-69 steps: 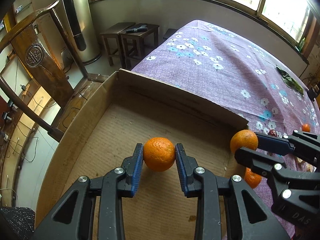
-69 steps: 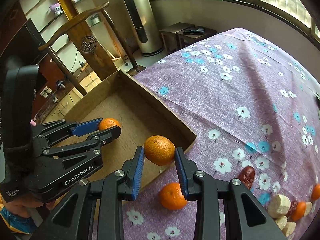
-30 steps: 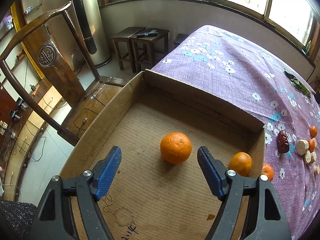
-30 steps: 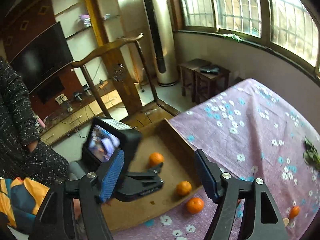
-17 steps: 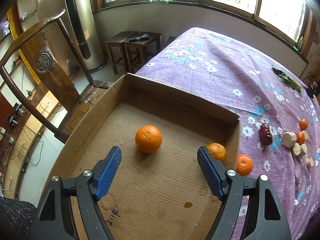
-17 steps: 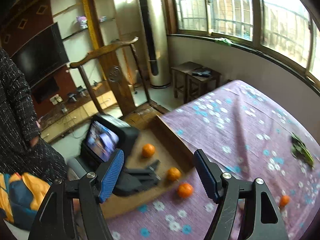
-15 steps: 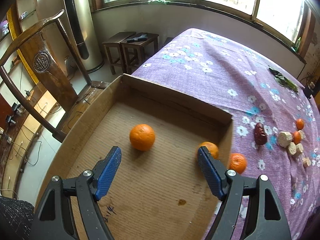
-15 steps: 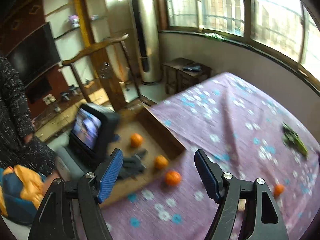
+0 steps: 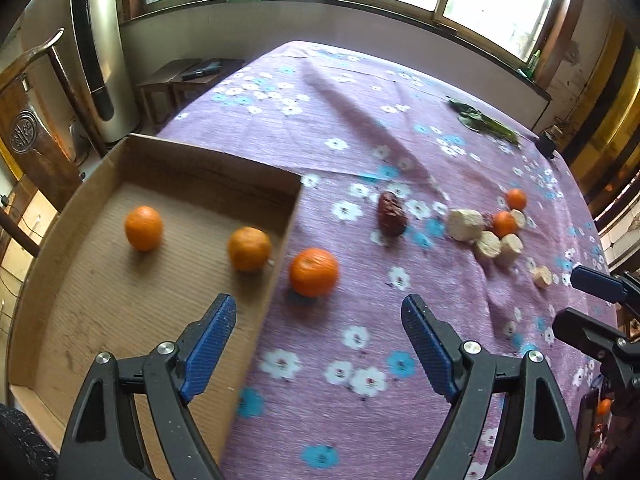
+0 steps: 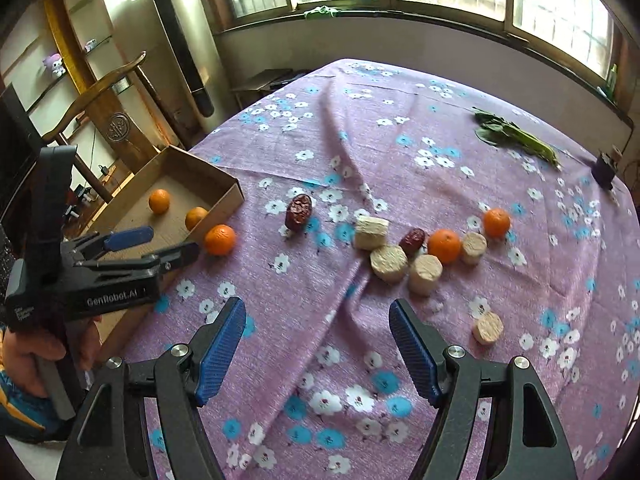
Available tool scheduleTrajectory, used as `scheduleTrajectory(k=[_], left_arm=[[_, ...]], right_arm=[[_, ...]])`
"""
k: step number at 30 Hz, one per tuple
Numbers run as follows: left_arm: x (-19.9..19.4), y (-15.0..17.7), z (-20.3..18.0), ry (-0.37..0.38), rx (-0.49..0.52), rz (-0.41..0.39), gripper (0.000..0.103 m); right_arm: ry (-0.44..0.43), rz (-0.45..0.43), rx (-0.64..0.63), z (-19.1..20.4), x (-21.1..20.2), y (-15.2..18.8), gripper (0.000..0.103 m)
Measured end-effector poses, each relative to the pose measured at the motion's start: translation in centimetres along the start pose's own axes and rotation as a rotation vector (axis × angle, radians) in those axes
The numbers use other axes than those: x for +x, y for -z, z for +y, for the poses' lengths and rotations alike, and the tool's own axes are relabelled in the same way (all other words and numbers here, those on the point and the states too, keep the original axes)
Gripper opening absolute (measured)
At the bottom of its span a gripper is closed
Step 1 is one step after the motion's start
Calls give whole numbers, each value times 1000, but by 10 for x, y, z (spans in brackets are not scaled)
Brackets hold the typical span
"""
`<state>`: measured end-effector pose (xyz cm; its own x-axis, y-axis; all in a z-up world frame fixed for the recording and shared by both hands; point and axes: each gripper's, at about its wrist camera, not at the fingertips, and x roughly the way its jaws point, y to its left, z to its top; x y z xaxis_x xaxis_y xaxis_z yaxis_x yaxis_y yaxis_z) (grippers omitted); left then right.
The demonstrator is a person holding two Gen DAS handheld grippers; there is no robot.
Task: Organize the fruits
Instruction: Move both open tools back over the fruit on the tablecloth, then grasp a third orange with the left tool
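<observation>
A cardboard box (image 9: 188, 156) sits at the table's left edge and holds two oranges (image 9: 143, 227) (image 9: 249, 249). A third orange (image 9: 314, 272) lies on the purple cloth just outside the box wall, a little ahead of my open, empty left gripper (image 9: 319, 344). My right gripper (image 10: 318, 346) is open and empty above the cloth. Ahead of it lie two smaller oranges (image 10: 444, 245) (image 10: 496, 222), two red dates (image 10: 298, 207) (image 10: 414, 239) and several beige round pieces (image 10: 389, 263). The left gripper also shows in the right wrist view (image 10: 160, 244).
The table carries a purple flowered cloth (image 10: 360, 140). Green leaves (image 10: 512, 134) lie at its far right, with a small dark object (image 10: 604, 168) near that edge. A wooden chair (image 10: 108, 116) and low stools (image 9: 184, 76) stand beyond the box.
Both grippers let go of their oranges into the box, opened and drew back. The left view has swung right from the box to the orange on the cloth; the right has swung right over the table.
</observation>
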<state>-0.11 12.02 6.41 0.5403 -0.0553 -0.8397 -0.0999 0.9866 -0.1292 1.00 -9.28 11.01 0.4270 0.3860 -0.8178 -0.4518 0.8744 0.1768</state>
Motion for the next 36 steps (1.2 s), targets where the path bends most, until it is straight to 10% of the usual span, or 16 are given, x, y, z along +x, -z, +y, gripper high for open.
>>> scheduleTrajectory(k=[23, 27, 36], left_arm=[[70, -21, -7, -89, -261, 77, 83], [70, -23, -3, -93, -246, 77, 37], [61, -13, -4, -39, -184, 100, 34]], right_arm=[[-33, 34, 64, -43, 9, 15, 79], [-48, 44, 62, -46, 16, 13, 78], [-85, 55, 33, -35, 29, 0, 73]])
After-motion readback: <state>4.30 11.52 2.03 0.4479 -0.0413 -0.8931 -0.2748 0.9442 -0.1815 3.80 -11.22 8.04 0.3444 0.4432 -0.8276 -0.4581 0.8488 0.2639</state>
